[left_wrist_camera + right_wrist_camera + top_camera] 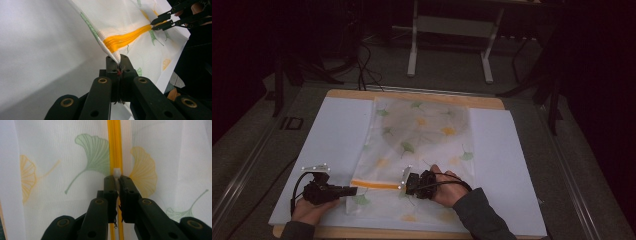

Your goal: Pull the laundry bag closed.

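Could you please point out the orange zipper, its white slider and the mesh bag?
orange zipper [126, 38]: left gripper view, mid-band.
white slider [117, 172]: right gripper view, its top.
mesh bag [422, 127]: high view, leaf-printed middle.

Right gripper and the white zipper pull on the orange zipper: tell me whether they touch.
Touching. The right gripper view shows the right gripper with its jaws closed on the small white zipper pull, which sits on the orange zipper of the leaf-printed bag.
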`<action>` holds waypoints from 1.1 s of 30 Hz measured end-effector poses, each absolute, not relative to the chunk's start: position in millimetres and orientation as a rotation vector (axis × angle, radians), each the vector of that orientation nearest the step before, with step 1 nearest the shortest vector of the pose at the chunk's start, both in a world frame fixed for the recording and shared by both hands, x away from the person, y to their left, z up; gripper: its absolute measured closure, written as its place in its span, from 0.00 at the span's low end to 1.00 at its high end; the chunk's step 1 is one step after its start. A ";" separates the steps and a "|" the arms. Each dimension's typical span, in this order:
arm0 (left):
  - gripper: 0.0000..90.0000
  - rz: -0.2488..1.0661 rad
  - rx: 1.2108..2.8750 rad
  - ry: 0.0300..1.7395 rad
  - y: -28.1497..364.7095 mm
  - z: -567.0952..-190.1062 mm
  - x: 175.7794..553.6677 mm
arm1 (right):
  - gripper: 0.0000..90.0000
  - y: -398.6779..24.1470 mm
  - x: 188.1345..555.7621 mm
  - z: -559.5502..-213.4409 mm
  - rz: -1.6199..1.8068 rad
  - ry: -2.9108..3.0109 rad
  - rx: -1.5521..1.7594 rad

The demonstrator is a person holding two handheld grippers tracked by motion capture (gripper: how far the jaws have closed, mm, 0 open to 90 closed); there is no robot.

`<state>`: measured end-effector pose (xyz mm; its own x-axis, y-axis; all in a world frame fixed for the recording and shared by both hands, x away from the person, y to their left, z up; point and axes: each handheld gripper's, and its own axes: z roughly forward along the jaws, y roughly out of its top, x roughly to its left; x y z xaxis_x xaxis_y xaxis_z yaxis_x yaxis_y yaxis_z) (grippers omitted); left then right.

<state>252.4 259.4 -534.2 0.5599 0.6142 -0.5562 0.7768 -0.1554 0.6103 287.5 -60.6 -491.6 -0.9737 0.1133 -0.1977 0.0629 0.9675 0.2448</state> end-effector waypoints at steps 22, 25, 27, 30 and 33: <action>0.99 -0.216 1.861 1.136 259.7 -533.7 252.0 | 0.94 -81.2 288.6 -490.5 0.346 2.898 0.174; 0.99 -0.215 1.859 1.137 259.9 -533.8 252.0 | 0.94 -83.7 288.6 -490.3 0.347 2.901 0.180; 0.99 -0.214 1.857 1.139 259.9 -533.7 251.7 | 0.94 -85.6 289.1 -490.2 0.343 2.901 0.182; 0.99 -0.214 1.861 1.137 259.8 -533.6 251.9 | 0.94 -89.0 289.9 -490.1 0.346 2.901 0.190; 0.99 -0.212 1.862 1.138 259.7 -533.6 251.8 | 0.94 -91.9 289.8 -490.0 0.339 2.899 0.199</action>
<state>251.8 259.7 -533.6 0.5586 0.6190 -0.5520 0.7765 -0.1563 0.6105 289.8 -91.9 -490.0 -0.9675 0.1581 -0.1972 0.1083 0.9643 0.2417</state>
